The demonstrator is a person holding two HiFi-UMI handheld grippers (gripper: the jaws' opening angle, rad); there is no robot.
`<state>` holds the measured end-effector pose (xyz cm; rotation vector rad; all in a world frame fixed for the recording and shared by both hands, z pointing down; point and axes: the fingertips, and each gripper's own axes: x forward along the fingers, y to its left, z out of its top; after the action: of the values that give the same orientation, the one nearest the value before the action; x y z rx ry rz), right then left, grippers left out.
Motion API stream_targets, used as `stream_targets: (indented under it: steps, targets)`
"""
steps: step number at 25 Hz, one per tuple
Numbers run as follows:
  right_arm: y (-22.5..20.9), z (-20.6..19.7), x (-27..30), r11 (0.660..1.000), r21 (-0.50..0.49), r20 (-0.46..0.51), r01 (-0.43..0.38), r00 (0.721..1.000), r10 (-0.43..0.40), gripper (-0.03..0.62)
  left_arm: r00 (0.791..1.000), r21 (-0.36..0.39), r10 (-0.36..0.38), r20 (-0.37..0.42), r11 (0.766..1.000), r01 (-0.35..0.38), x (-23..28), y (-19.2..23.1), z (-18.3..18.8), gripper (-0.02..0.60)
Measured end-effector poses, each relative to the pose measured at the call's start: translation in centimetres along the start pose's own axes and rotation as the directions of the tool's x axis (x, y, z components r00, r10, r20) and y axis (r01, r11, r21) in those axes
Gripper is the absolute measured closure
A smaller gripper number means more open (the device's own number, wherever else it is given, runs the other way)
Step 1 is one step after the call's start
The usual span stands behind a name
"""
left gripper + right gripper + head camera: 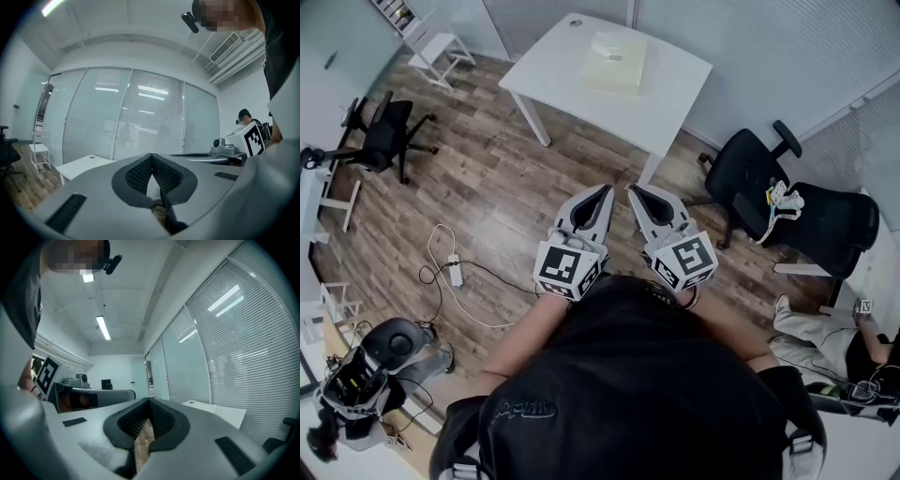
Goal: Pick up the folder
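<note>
On the table lies the folder; left gripper and right gripper closed, empty.

The room is viewed steeply downward from head height. The gripper views are aimed level from just behind the left claw and right claw; the distant bench is shared by all.
</note>
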<state>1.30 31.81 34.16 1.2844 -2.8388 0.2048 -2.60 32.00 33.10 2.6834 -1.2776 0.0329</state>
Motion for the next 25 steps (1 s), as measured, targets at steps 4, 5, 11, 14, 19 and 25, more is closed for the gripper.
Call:
stream_targets:
  steps: [4, 5, 11, 14, 19, 25]
  targets:
    - [1.4, 0.8, 3.3, 1.000, 0.001, 0.009, 0.006, 1.000, -0.006, 0.576, 1.000, 0.009, -0.017, 0.001, 1.000, 0.017, -0.6, 3.5, 1.3, 0.571]
    - [1.7, 0.6, 4.1, 1.000, 0.006, 0.008, 0.008, 1.000, -0.008, 0.576, 1.000, 0.010, -0.020, -0.001, 1.000, 0.020, -0.8, 4.2, 1.3, 0.571]
    - [3.4, -1.0, 7.1, 1.000, 0.026, -0.018, 0.017, 1.000, -0.017, 0.576, 1.000, 0.011, -0.030, -0.009, 0.999, 0.030, -1.7, 7.6, 0.6, 0.571]
    - [4.2, -1.0, 8.5, 1.000, 0.022, -0.031, 0.009, 0.999, -0.009, 0.576, 1.000, 0.002, -0.018, -0.009, 1.000, 0.018, -2.5, 9.4, 0.6, 0.571]
    - [4.0, -0.7, 11.1, 1.000, 0.025, -0.024, 0.008, 1.000, -0.007, 0.576, 1.000, -0.010, 0.002, -0.014, 1.000, -0.002, -2.4, 12.2, 0.7, 0.571]
    - [3.1, -0.4, 13.0, 0.999, 0.043, -0.023, -0.004, 1.000, 0.006, 0.576, 0.999, -0.013, 0.032, -0.008, 0.999, -0.032, -1.9, 14.3, 1.1, 0.571]
